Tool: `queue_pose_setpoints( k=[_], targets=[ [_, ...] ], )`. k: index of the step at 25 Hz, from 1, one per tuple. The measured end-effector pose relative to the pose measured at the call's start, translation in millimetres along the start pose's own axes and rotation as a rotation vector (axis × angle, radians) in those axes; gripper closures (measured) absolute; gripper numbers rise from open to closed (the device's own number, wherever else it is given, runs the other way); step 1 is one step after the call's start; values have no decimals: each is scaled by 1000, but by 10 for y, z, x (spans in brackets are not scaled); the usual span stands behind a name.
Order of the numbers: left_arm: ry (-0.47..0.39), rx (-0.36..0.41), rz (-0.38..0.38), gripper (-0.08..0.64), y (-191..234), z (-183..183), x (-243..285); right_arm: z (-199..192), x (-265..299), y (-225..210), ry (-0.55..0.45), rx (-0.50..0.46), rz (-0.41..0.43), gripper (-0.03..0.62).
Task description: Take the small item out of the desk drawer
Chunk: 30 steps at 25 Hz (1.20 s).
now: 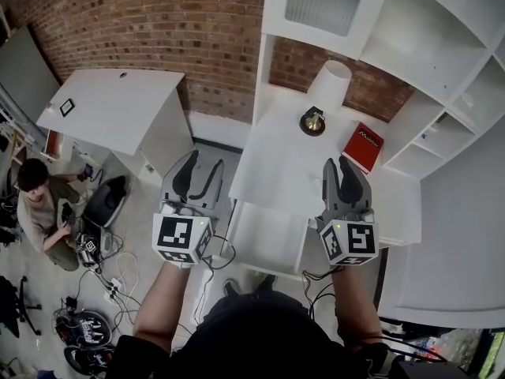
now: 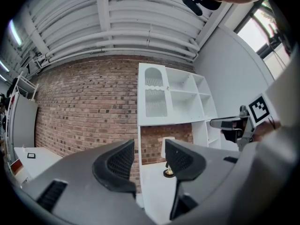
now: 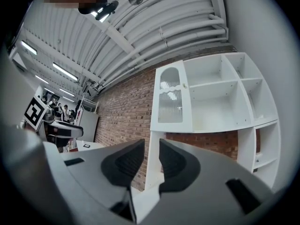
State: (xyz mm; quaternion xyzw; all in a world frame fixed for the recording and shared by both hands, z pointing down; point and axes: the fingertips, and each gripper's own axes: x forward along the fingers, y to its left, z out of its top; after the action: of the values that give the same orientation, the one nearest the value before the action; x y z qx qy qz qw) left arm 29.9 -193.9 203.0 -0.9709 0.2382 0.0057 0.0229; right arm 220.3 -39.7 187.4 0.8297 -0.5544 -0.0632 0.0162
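Note:
A white desk (image 1: pixel 288 168) stands against the brick wall. Its drawer (image 1: pixel 264 239) is pulled out at the near edge, and I make out no small item in its white inside. My left gripper (image 1: pixel 201 168) hovers left of the desk, level, jaws open and empty. In the left gripper view, the left gripper (image 2: pixel 150 149) frames the desk's lamp base (image 2: pixel 167 172). My right gripper (image 1: pixel 340 163) is above the desk's right part. In the right gripper view, the right gripper (image 3: pixel 151 146) has a narrow gap between its pads and nothing in it.
On the desk stand a white lamp (image 1: pixel 327 85) and a red book (image 1: pixel 362 145). White shelves (image 1: pixel 418 38) rise behind and to the right. A second white desk (image 1: pixel 118 109) is at the left. A person (image 1: pixel 35 204) sits on the floor among cables (image 1: pixel 95 251).

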Motion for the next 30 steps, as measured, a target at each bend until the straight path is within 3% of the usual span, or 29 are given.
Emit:
queue_pose_setpoints(
  k=[30],
  targets=[
    [33, -4, -14, 356, -110, -156, 147, -82, -10, -94, 15, 0, 4, 512]
  ],
)
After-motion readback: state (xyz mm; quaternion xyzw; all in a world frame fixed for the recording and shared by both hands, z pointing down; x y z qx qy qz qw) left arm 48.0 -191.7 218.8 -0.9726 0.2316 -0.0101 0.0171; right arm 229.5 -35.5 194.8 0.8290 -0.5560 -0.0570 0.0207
